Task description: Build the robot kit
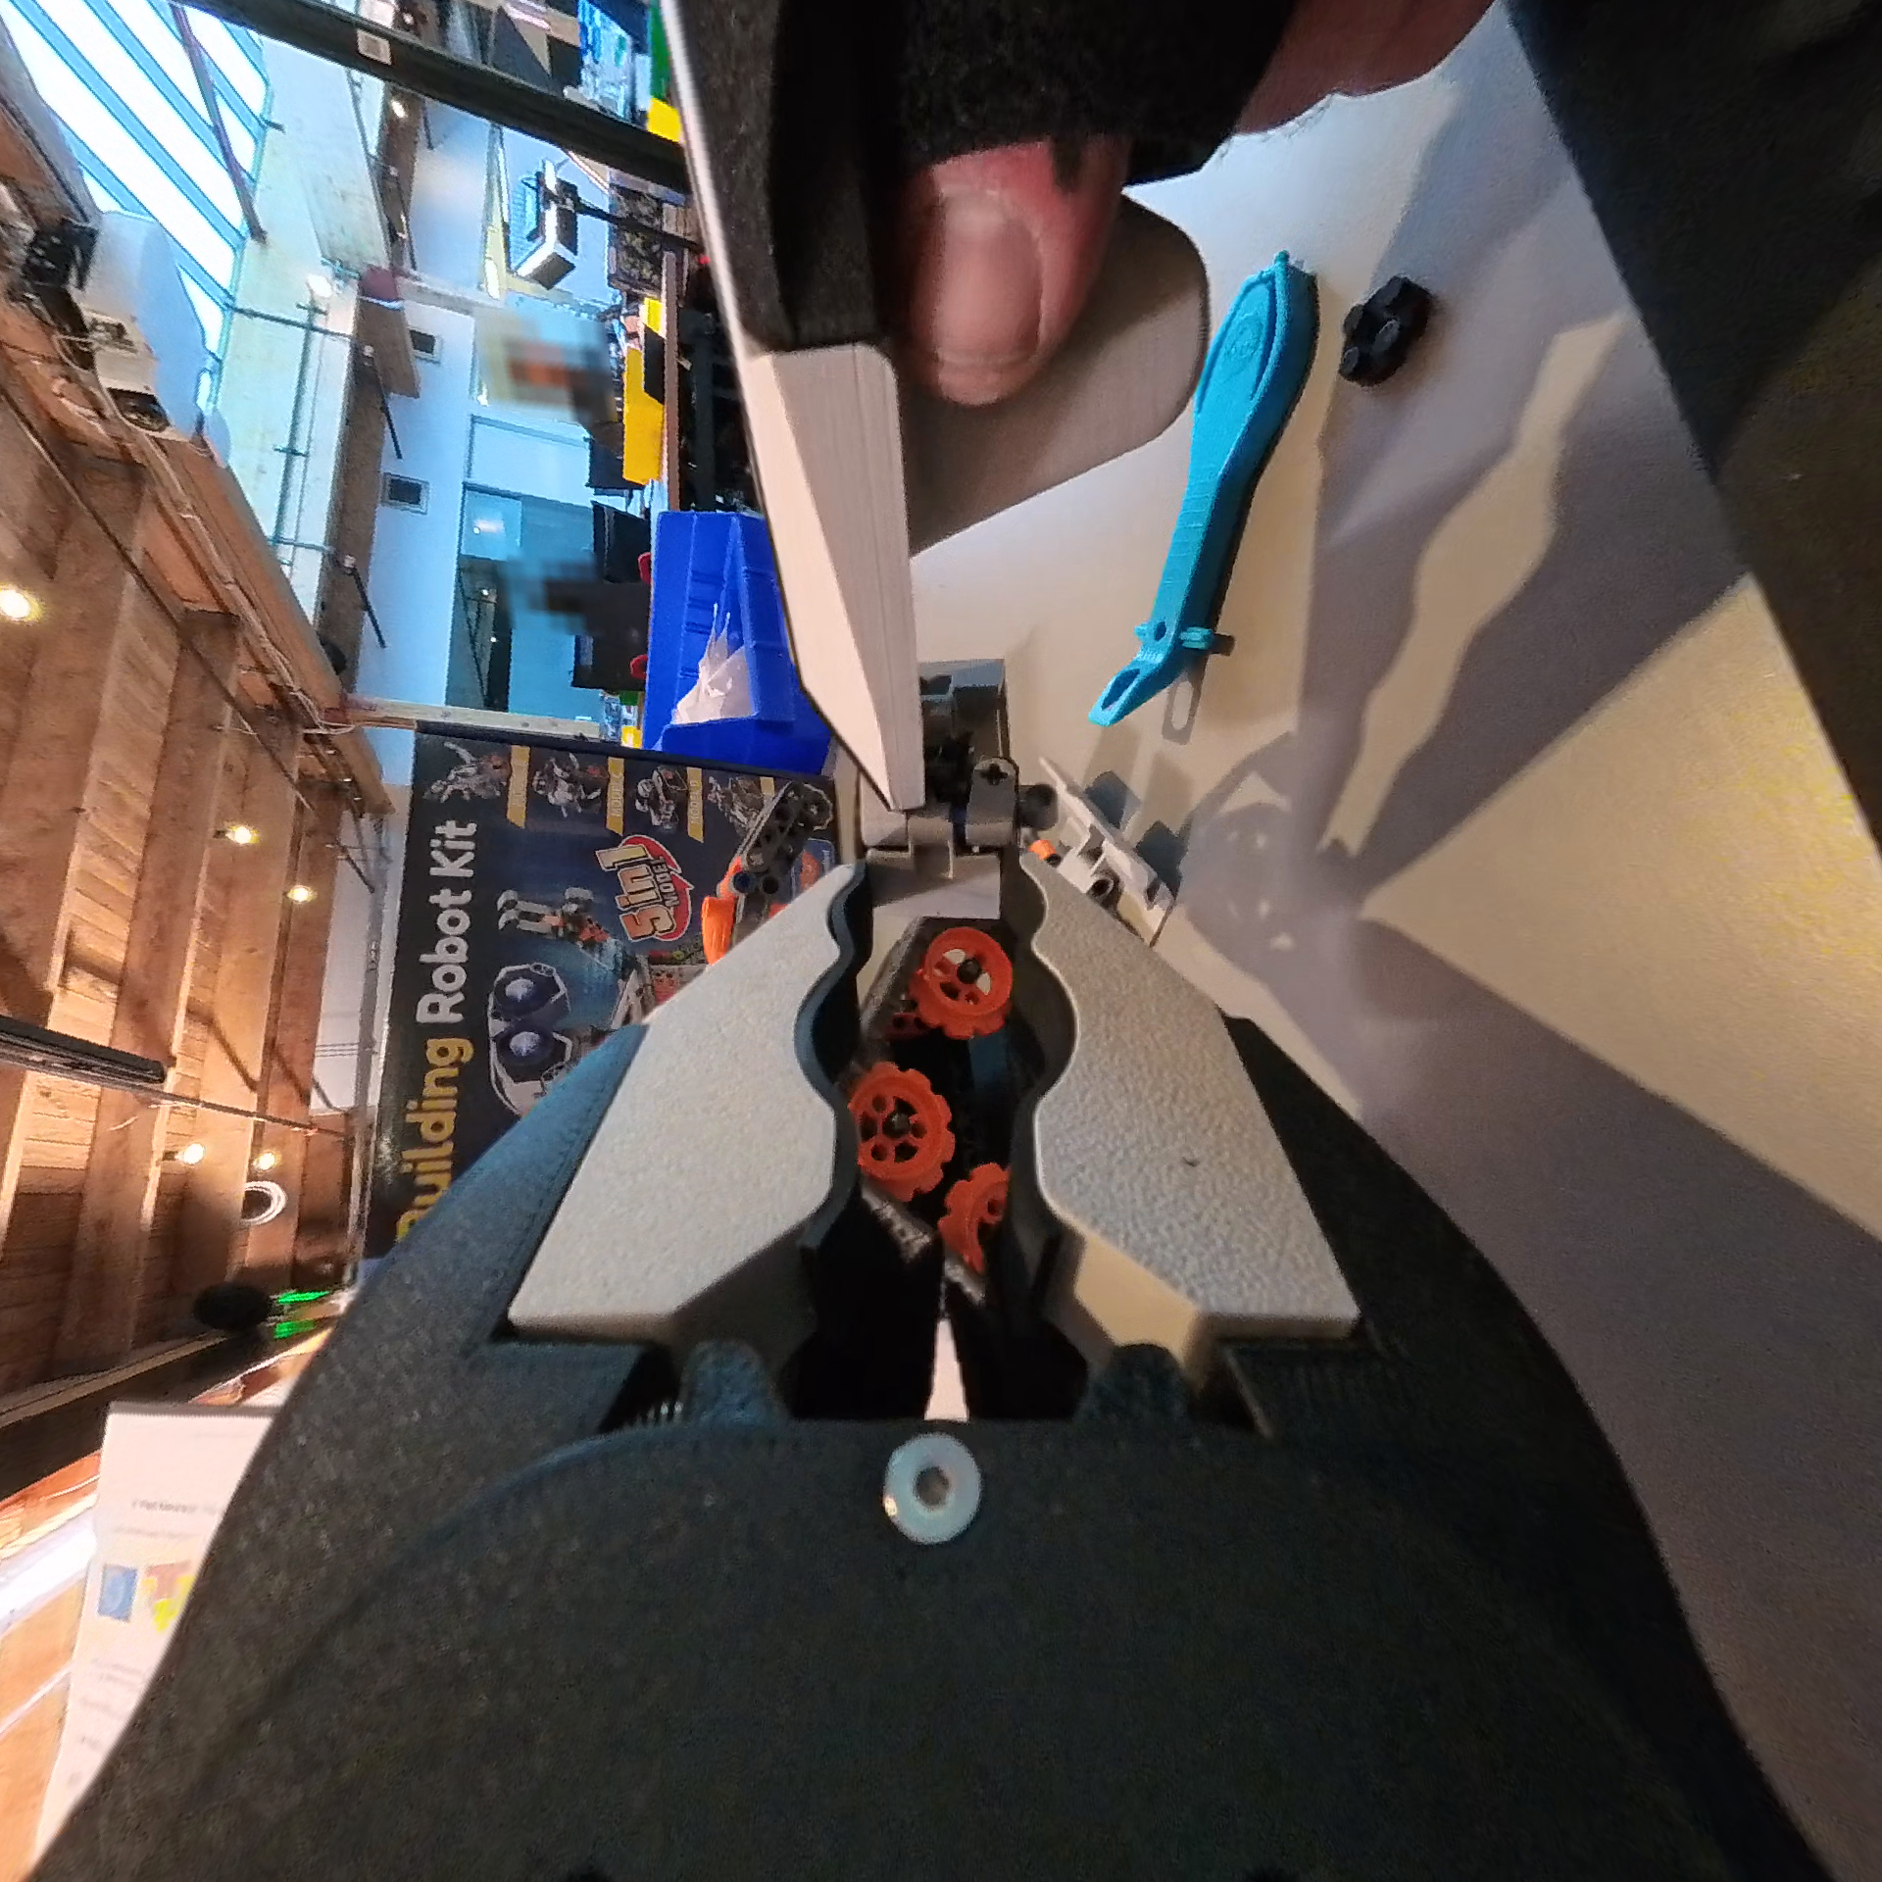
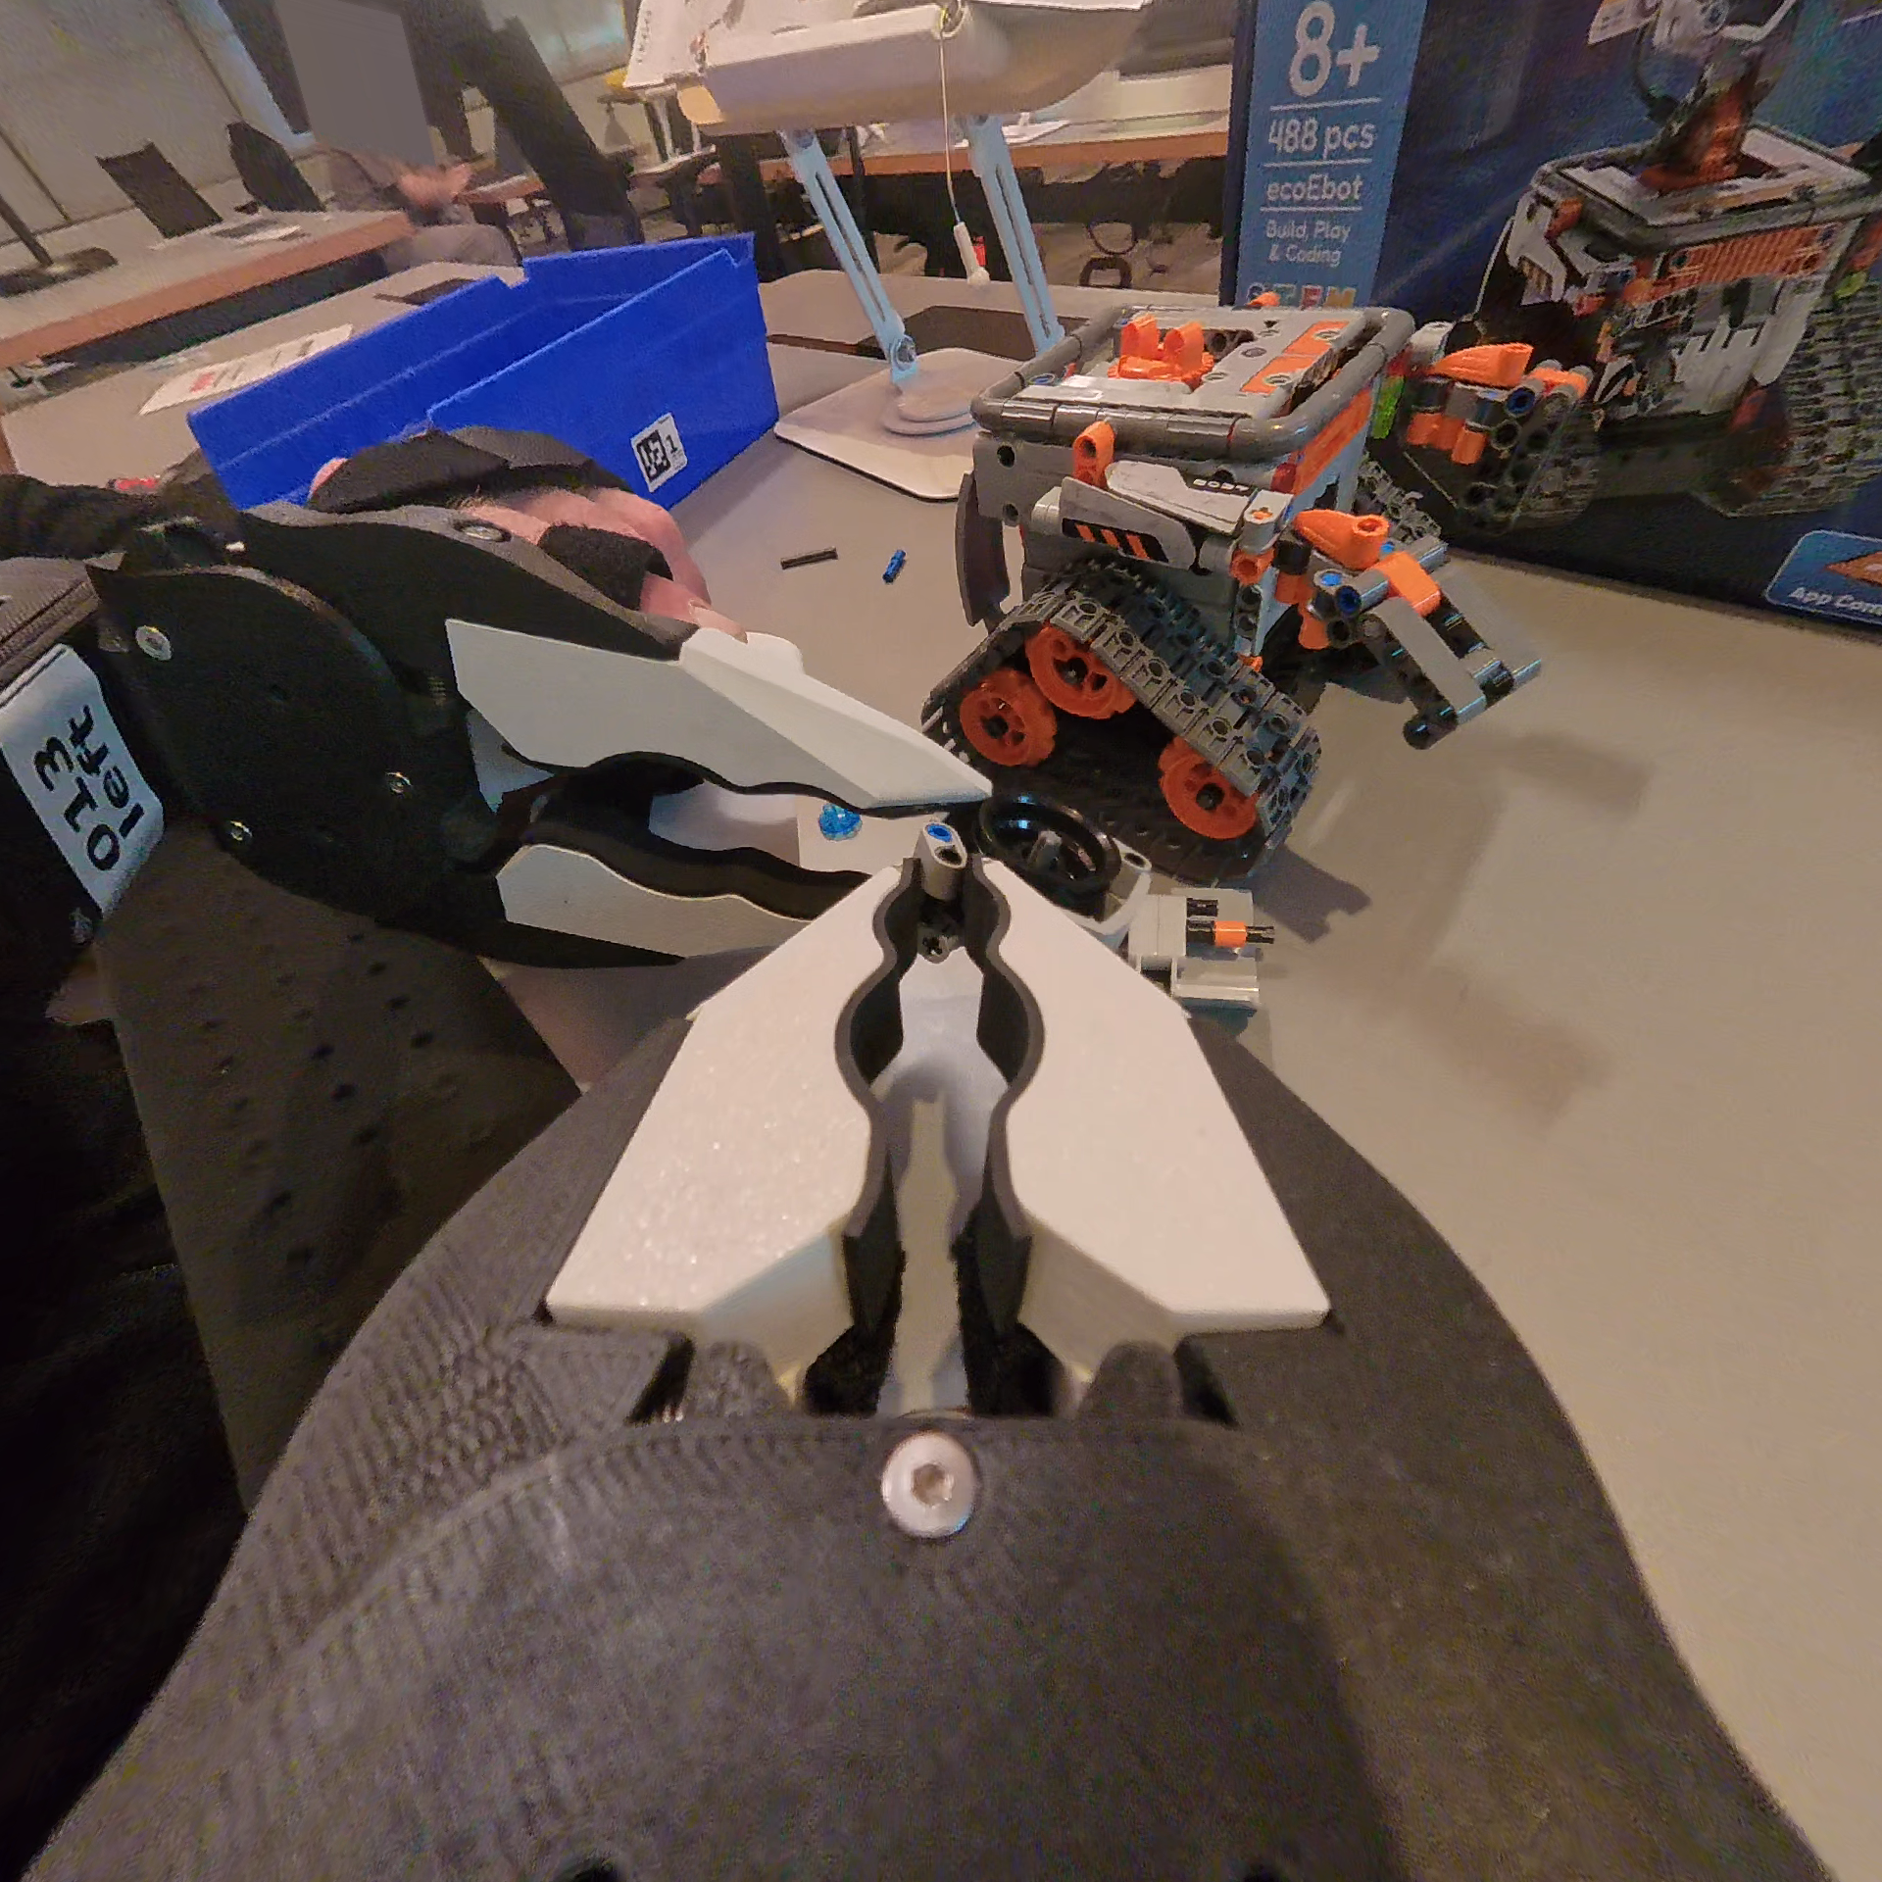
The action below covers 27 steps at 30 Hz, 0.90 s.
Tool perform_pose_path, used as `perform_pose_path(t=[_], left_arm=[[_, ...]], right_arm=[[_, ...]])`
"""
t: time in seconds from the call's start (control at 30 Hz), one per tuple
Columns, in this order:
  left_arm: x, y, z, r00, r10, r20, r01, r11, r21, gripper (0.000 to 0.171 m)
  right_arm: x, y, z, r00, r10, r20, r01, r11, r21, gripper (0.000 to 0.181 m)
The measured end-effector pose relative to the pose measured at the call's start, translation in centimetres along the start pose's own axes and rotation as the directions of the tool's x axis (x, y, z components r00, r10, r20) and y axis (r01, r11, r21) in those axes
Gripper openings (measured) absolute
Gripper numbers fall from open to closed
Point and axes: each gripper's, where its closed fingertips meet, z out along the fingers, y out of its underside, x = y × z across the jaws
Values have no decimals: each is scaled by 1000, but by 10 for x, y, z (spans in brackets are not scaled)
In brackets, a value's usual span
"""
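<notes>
We see a glossy plastic tracked robot [image 2: 1202, 611], a matt grey table [image 2: 1528, 1018], and rough-grained gripper shells.

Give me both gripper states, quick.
Left gripper: shut on light grey block.
Right gripper: shut on small grey connector, held at the tips.

Premises: an open-plan workshop or maker lab, not a home. Evidence follows. A grey worktop [image 2: 1528, 967] carries a blue plastic parts bin [image 2: 570, 356], a boxed building kit [image 2: 1589, 255] and a tracked toy vehicle [image 2: 1171, 611] made of bricks. Loose small parts lie near the bin. A white desk lamp [image 2: 917, 204] stands behind the vehicle. Further long tables [image 2: 183, 265] with dark chairs fill the background, one occupied by a seated person. The left wrist view shows a timber ceiling [image 1: 132, 815] with spotlights and shelving [image 1: 652, 336] stacked with goods.
</notes>
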Motion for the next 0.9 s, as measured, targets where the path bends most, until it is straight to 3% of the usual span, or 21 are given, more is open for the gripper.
perform_pose_path(t=[0.3, 0.37, 0.57, 0.73, 0.77, 0.83, 0.9], left_arm=[[6, 7, 8, 998, -20, -57, 17, 998, -61, 22], [6, 3, 7, 997, -30, -67, 29, 1000, -11, 22], [6, -10, -10, 960, -126, -250, 163, 977, 135, 29], [9, -13, -24, 878, -224, -423, 330, 924, 195, 30], [8, -14, -29, 862, -230, -452, 353, 912, 210, 33], [1, -12, -32, 852, -252, -460, 382, 898, 216, 60], [-8, -12, -38, 827, -281, -486, 433, 870, 234, 63]], right_arm=[[8, 5, 6, 964, -214, -159, 202, 975, -92, 5], [5, 5, 4, 968, -216, -130, 208, 975, -75, 5], [-2, 0, -6, 981, -193, -32, 193, 981, -5, 4], [-12, 4, -8, 970, -236, 52, 237, 971, -14, 4], [-16, 4, -9, 967, -244, 75, 245, 970, -7, 4], [-21, 4, -12, 958, -265, 107, 266, 964, 6, 4], [-27, 2, -14, 950, -274, 148, 274, 961, 23, 5]])
